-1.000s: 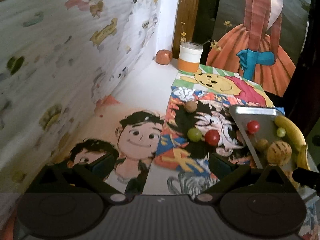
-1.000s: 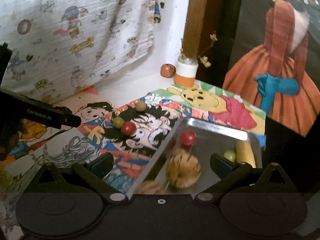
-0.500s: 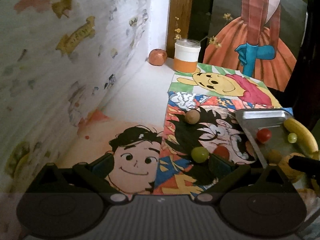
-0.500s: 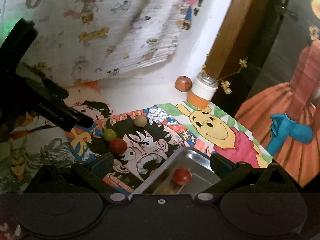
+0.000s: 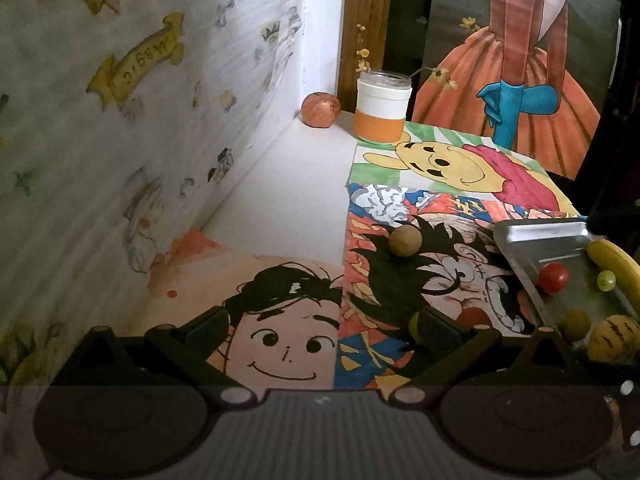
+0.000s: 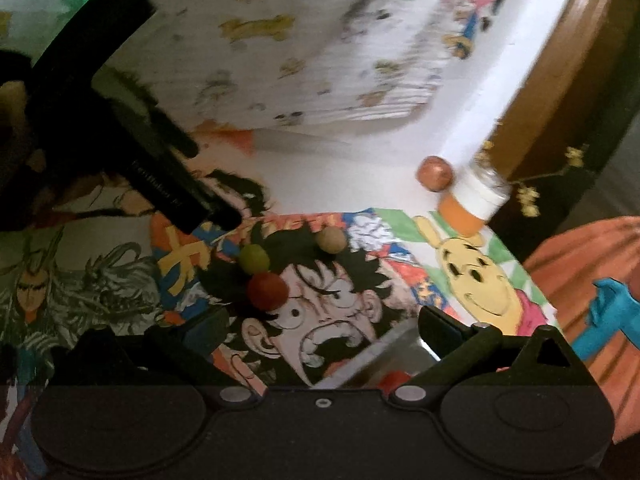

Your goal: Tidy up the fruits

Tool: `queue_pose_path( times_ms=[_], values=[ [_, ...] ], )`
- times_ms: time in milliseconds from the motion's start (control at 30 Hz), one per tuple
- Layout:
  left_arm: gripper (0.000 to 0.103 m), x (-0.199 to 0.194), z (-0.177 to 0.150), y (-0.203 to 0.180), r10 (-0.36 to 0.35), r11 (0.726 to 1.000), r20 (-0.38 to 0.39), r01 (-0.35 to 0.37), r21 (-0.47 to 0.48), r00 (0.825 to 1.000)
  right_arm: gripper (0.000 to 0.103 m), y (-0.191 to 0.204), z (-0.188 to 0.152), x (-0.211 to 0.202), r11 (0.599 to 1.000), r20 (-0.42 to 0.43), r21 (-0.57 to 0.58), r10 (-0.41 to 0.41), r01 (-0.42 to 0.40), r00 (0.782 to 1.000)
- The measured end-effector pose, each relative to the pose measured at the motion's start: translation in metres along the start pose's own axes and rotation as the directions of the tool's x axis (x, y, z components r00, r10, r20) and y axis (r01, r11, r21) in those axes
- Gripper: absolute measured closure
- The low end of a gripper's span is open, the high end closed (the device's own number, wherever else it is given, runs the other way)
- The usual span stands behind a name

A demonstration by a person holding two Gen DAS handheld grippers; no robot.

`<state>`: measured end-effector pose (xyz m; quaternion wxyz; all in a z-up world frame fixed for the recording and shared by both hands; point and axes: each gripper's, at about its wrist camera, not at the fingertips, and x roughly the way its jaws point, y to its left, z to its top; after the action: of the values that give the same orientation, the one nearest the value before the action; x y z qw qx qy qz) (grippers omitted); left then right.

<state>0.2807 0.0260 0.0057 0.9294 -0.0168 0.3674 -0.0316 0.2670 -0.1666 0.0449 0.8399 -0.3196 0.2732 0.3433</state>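
Observation:
A metal tray (image 5: 532, 236) at the right holds a red tomato (image 5: 553, 277), a green grape (image 5: 606, 280), a banana (image 5: 616, 264), a striped yellow fruit (image 5: 614, 338) and a brown fruit (image 5: 576, 324). On the cartoon mat lie a brown ball fruit (image 5: 405, 241), a green grape (image 6: 253, 259) and a red tomato (image 6: 267, 290). My left gripper (image 5: 320, 328) is open and empty, with the green grape (image 5: 414, 326) just by its right finger. My right gripper (image 6: 320, 332) is open and empty above the tray's corner (image 6: 400, 336). The left gripper's body (image 6: 160, 176) shows in the right wrist view.
An apple (image 5: 320, 109) and a white and orange jar (image 5: 383, 106) with dried flowers stand at the back corner. A patterned cloth (image 5: 120, 120) hangs along the left. Drawings cover the table (image 5: 288, 200). A painted figure in an orange dress (image 5: 516, 92) stands at the back right.
My left gripper moved forward and down toward the loose fruits. My right gripper tilted and swung left off the tray, so most of the tray left its view.

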Motion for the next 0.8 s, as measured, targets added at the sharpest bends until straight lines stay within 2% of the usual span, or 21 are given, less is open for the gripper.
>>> queue_pose_path(
  times_ms=[133, 300, 433, 700, 800],
  values=[
    [0.0, 0.003, 0.001, 0.003, 0.004, 1.0, -0.004, -0.004, 0.0, 1.0, 0.009, 0.002, 0.002, 0.013, 0.997, -0.024, -0.017, 0.073, -0.073, 0.997],
    [0.0, 0.008, 0.004, 0.006, 0.006, 1.0, -0.002, -0.006, -0.009, 1.0, 0.015, 0.001, 0.003, 0.027, 0.993, -0.043, -0.001, 0.117, -0.117, 0.992],
    [0.0, 0.014, 0.011, 0.008, -0.005, 0.999, 0.012, 0.005, -0.032, 1.0, 0.025, -0.002, 0.006, 0.036, 0.988, -0.049, 0.024, 0.151, -0.15, 0.987],
    [0.001, 0.036, 0.03, -0.001, -0.088, 0.995, 0.052, 0.09, -0.05, 0.995, 0.045, -0.006, 0.007, 0.05, 0.978, -0.055, 0.04, 0.205, -0.203, 0.977],
    [0.002, 0.047, 0.037, -0.007, -0.123, 0.991, 0.064, 0.126, -0.038, 0.99, 0.049, -0.008, 0.005, 0.055, 0.974, -0.059, 0.053, 0.222, -0.219, 0.973]
  ],
)
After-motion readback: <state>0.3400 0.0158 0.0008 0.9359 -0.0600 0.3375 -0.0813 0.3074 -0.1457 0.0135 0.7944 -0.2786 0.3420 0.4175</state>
